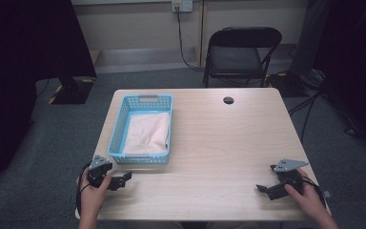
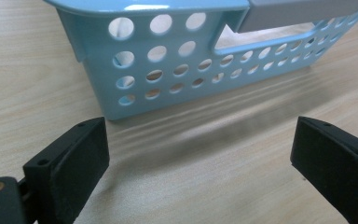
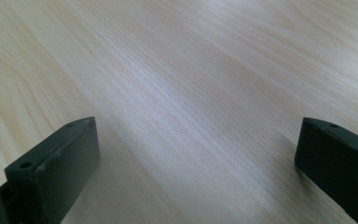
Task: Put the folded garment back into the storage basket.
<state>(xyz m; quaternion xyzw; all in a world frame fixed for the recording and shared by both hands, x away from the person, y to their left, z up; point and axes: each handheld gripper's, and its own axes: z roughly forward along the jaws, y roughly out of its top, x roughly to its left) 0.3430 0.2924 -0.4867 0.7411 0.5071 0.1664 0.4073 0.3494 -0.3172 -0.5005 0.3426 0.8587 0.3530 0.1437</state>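
Note:
A light blue perforated basket point(image 1: 118, 125) stands on the left half of the wooden table, with a folded pale pink cloth point(image 1: 147, 132) lying in it. My left gripper point(image 1: 124, 179) rests on the table just in front of the basket's near end, open and empty. In the left gripper view the basket's near wall point(image 2: 168, 70) fills the top, a grey handle strip point(image 2: 303, 10) on its rim, and my left gripper point(image 2: 200, 163) has its jaws spread wide. My right gripper point(image 1: 263, 190) lies near the table's front right corner; in the right gripper view my right gripper point(image 3: 198, 163) is open over bare wood.
The table point(image 1: 228, 143) has a round cable hole point(image 1: 228, 100) near its far edge. A black folding chair point(image 1: 240, 52) stands behind the table. Cables run along the grey floor at the right. A dark stand base point(image 1: 71, 90) sits at the far left.

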